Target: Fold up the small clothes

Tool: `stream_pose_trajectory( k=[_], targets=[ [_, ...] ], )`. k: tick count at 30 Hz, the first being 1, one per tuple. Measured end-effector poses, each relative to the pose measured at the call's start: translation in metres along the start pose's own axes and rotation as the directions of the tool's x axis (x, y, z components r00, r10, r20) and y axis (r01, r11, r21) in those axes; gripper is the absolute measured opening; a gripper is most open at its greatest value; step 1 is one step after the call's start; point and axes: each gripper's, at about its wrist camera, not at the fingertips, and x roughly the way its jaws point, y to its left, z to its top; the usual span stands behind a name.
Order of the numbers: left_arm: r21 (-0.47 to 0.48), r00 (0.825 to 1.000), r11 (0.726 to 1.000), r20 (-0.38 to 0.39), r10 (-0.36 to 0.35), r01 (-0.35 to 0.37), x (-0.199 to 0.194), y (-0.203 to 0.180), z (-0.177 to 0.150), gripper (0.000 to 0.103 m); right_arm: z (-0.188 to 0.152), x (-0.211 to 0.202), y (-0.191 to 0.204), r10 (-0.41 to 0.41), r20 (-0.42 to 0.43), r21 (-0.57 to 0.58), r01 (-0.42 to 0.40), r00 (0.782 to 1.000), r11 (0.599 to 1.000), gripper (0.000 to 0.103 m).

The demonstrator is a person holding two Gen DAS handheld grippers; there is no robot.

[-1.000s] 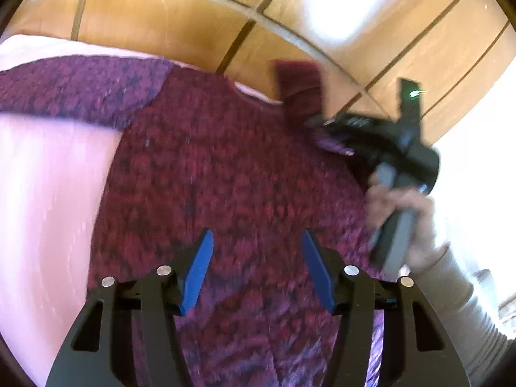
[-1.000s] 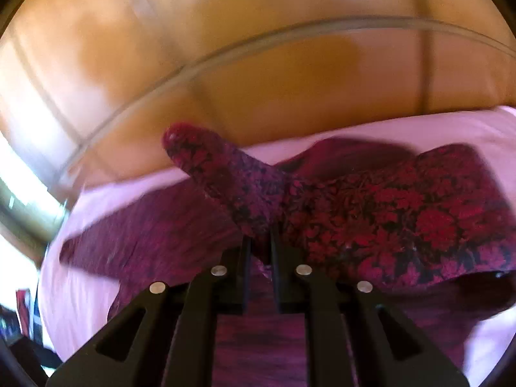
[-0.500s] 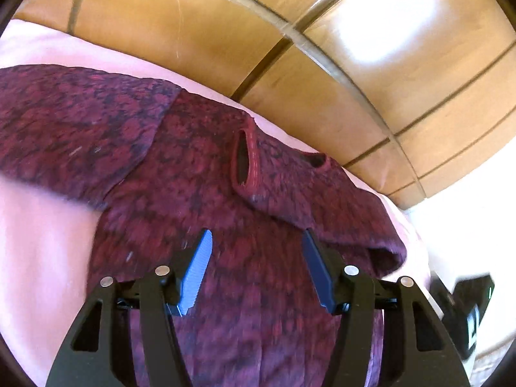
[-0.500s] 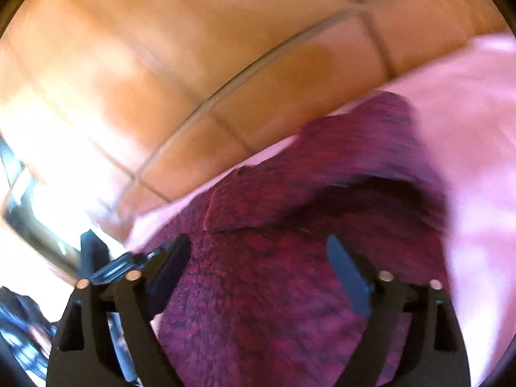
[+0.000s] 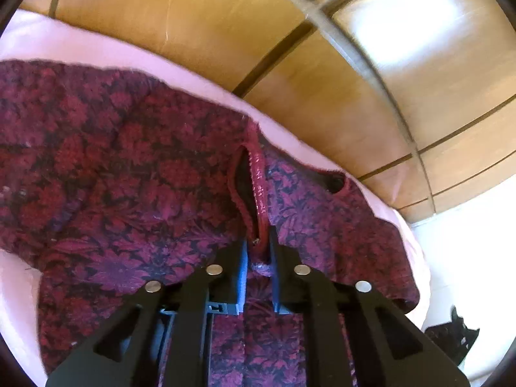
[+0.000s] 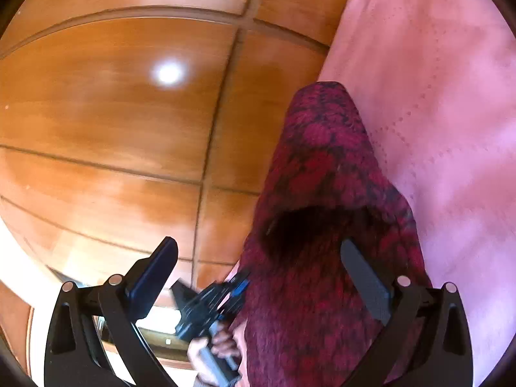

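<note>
A small dark red floral knit sweater (image 5: 129, 167) lies on a pink quilt (image 5: 80, 61). One sleeve is folded across its body, its ribbed cuff (image 5: 258, 180) pointing at me. My left gripper (image 5: 258, 254) is shut on that cuff's end. In the right wrist view the sweater (image 6: 325, 193) rises as a lifted fold against the pink quilt (image 6: 435, 96). My right gripper (image 6: 258, 274) is open and empty, its right finger (image 6: 364, 277) over the fabric. The left gripper's body and the hand holding it (image 6: 209, 322) show below the sweater's edge.
A glossy wooden panelled wall (image 5: 290, 48) rises right behind the quilt; it fills the left of the right wrist view (image 6: 113, 113). A bright white area (image 5: 467, 242) lies to the right, with a dark object (image 5: 451, 335) at its lower edge.
My left gripper moved forward and shut on the sleeve cuff. My right gripper, shut on the sleeve a second ago, let it go, opened and swung away.
</note>
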Motion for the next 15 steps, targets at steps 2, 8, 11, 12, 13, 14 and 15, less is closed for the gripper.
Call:
stream_pose_trajectory(
  k=[2,8,11,12,13,14,15],
  targets=[
    [0.025,0.999,1.0,0.051,-0.001,-0.001,-0.019,0.001,-0.003,0.01,0.008,0.004,-0.007,-0.017,0.021,0.014,0.017,1.0,1.0,0.101],
    [0.066,0.99,0.991,0.083,0.11,-0.116,-0.046,0.031,-0.021,0.01,0.017,0.004,-0.026,-0.105,0.069,0.04,0.102,0.992,0.994,0.099],
    [0.104,0.982,0.978,0.057,0.178,-0.183,-0.036,0.039,-0.033,0.01,0.006,0.005,-0.016,-0.157,0.034,-0.033,0.159,0.987,0.987,0.1],
    [0.112,0.982,0.976,0.063,0.178,-0.185,-0.037,0.039,-0.035,0.01,0.0,0.002,-0.01,-0.194,0.018,-0.067,0.194,0.981,0.979,0.1],
    [0.12,0.982,0.976,0.072,0.175,-0.182,-0.039,0.038,-0.035,0.01,-0.004,-0.001,-0.007,-0.215,0.009,-0.094,0.215,0.977,0.972,0.1],
    [0.124,0.983,0.976,0.076,0.169,-0.178,-0.043,0.039,-0.031,0.01,-0.007,-0.001,-0.006,-0.226,-0.008,-0.117,0.224,0.974,0.968,0.1],
    [0.131,0.983,0.976,0.083,0.165,-0.175,-0.046,0.037,-0.03,0.01,-0.012,-0.005,-0.001,-0.232,-0.026,-0.14,0.226,0.972,0.964,0.1]
  ],
)
